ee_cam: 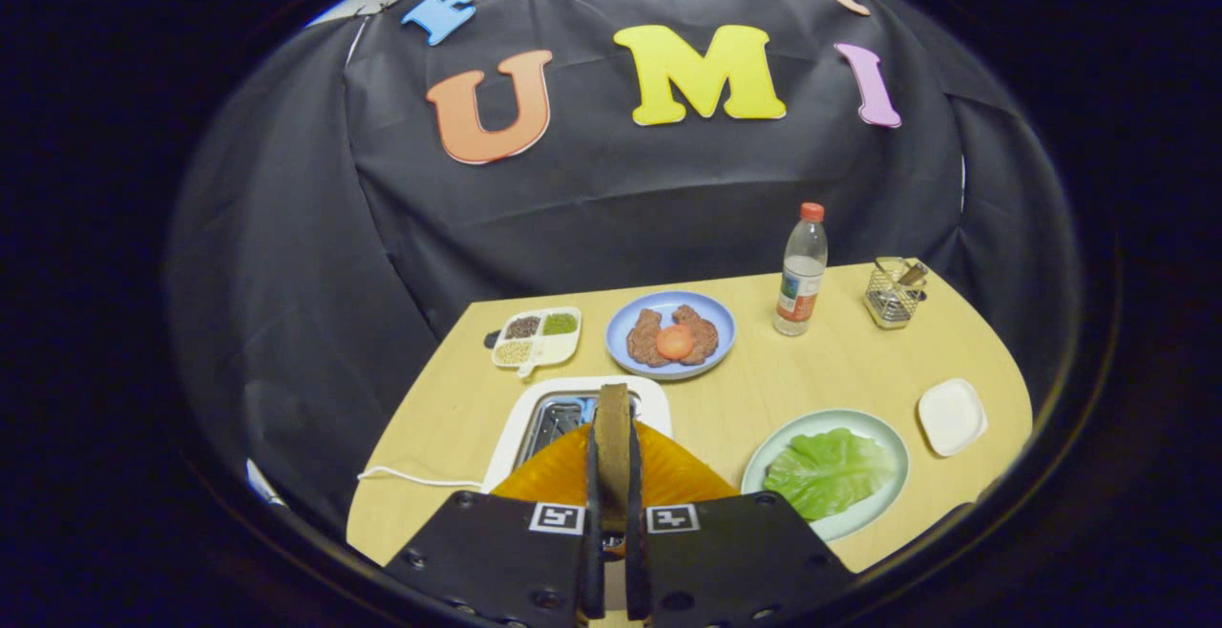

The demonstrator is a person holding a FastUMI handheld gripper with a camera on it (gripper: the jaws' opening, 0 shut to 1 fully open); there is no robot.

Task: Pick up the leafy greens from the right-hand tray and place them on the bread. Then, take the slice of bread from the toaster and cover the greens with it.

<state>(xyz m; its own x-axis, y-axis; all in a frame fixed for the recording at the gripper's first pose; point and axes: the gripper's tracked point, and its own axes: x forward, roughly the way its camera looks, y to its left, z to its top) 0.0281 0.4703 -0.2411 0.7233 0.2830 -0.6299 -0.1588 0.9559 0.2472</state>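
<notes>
1. The gripper (pixel 612 475) is clamped on an upright bread slice (pixel 613 447), above the toaster (pixel 535 418).
2. The slice hides much of the toaster.
3. Greens (pixel 829 471) lie on the plate (pixel 893 490) to the right.

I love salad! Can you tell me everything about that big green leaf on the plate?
The green leaf looks like lettuce, light green and crinkly, with pale veins. It lies flat on a round, pale green plate, covering most of its near side. Nothing else touches it. It sits off to the right of the hand-held gripper, whose fingers are shut on a slice of bread.
</notes>
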